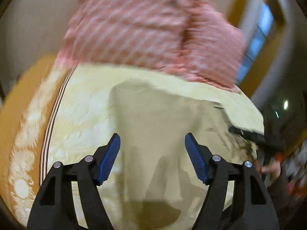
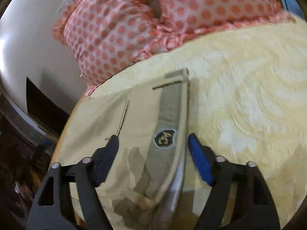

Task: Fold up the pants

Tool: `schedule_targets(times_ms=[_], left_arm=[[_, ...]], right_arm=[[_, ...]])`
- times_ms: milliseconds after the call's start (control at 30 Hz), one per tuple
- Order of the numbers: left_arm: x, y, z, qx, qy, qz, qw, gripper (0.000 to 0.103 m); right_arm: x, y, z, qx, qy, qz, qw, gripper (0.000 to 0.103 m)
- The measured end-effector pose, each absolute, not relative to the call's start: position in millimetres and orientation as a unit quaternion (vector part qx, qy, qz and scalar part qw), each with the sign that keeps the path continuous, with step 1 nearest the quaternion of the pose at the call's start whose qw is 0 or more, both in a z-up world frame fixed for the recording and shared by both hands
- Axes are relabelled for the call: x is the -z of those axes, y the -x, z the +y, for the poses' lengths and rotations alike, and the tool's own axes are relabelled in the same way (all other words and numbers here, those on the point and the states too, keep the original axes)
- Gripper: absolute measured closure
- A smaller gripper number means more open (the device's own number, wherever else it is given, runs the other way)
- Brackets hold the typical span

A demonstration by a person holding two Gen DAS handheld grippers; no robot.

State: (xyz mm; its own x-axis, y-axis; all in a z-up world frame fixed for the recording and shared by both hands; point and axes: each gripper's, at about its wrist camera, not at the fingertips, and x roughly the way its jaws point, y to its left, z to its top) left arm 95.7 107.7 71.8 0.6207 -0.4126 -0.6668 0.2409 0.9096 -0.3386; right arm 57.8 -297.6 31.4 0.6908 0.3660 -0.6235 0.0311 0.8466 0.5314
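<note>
Both grippers open over khaki pants on the cream bedspread.
Left gripper [image 1: 152, 158] and right gripper [image 2: 153, 161] hold nothing; pants [image 2: 107, 118] lie flat at frame centre (ready for folding), right one straddling the ribbed waistband [image 2: 168, 113].

We count one pair of khaki pants [image 2: 107, 126], two polka-dot pillows [image 2: 115, 36], one cream bedspread [image 2: 239, 99] and two hand-held grippers, left [image 1: 152, 158] and right [image 2: 153, 159].
</note>
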Motion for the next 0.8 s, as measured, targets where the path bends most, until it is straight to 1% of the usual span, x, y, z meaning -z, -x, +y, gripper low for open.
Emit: schedule_targets(times_ms=[67,133,233,300,333,367,400,433,500,533,633,800], left_arm=[[-60,-115,114,0.190,0.129,0.420,0.878,0.033],[-46,-127,112,0.195,0.131,0.437,0.868,0.033],[-33,-141,97,0.222,0.132,0.454,0.853,0.033],[-30,-146,85,0.226,0.119,0.463,0.849,0.030],[-29,-147,81,0.227,0.116,0.466,0.847,0.030],[-27,-151,80,0.225,0.115,0.470,0.846,0.030],[-25,-153,79,0.224,0.114,0.471,0.846,0.038],[-27,-155,79,0.222,0.111,0.471,0.846,0.058],[-32,-156,81,0.236,0.111,0.474,0.841,0.079],[-35,-158,81,0.237,0.112,0.474,0.841,0.083],[-46,-166,72,0.235,0.091,0.457,0.853,0.088],[-68,-210,50,0.216,0.069,0.407,0.885,0.088]], right_arm=[[-34,-57,-292,-0.092,-0.235,0.383,0.888,0.038],[-31,-60,-297,-0.085,-0.250,0.380,0.887,0.041],[-30,-60,-295,-0.101,-0.255,0.383,0.882,0.043],[-31,-59,-288,-0.114,-0.232,0.388,0.885,0.045],[-31,-61,-289,-0.118,-0.232,0.390,0.884,0.050],[-30,-61,-292,-0.129,-0.244,0.393,0.877,0.065],[-24,-63,-298,-0.161,-0.279,0.399,0.859,0.073],[-22,-66,-302,-0.180,-0.300,0.398,0.848,0.082],[-25,-67,-303,-0.201,-0.306,0.396,0.842,0.085],[-30,-69,-303,-0.211,-0.306,0.392,0.842,0.086],[-48,-81,-304,-0.219,-0.298,0.374,0.850,0.087],[-72,-123,-323,-0.176,-0.289,0.345,0.875,0.088]])
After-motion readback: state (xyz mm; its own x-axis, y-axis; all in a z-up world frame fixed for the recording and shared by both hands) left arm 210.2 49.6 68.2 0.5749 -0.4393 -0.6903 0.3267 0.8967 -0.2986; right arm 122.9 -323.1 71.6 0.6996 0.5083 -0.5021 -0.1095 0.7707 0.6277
